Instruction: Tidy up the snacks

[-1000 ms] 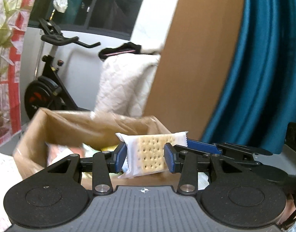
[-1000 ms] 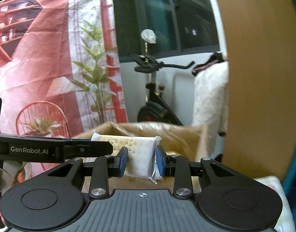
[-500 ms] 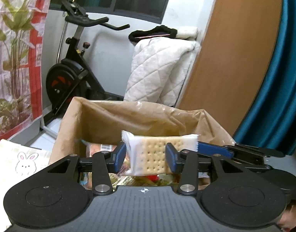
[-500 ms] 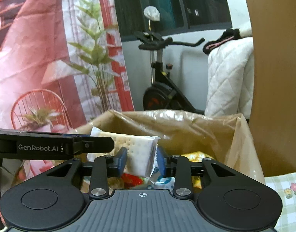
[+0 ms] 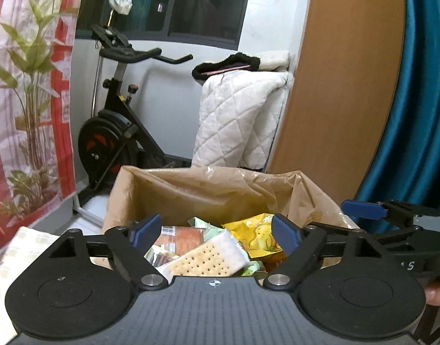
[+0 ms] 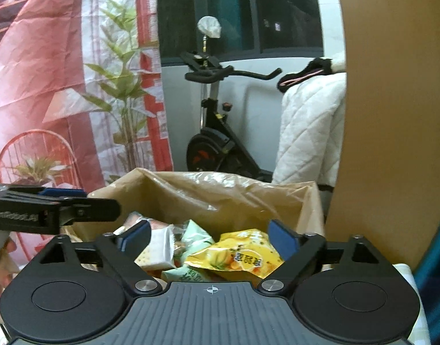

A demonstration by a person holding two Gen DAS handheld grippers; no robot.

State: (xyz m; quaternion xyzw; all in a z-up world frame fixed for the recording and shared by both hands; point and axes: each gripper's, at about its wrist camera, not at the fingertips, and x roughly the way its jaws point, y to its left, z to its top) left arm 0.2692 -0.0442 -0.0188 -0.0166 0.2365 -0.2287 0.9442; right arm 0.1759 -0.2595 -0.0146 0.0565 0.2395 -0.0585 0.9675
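Note:
A box lined with a brown plastic bag holds several snack packs. My left gripper is open above it, and a clear-wrapped cracker pack lies loose on the pile below the jaws, beside a yellow snack bag. My right gripper is open over the same lined box, with a second cracker pack lying below its left finger and the yellow bag below its right finger. Each gripper shows at the edge of the other's view.
An exercise bike and a white quilted cover stand behind the box. A wooden panel and teal curtain rise at the right, a printed red backdrop at the left. Patterned cloth covers the table.
Both grippers have opened and let go of their cracker packs, which have dropped onto the pile in the box. Both views have tilted down over the box.

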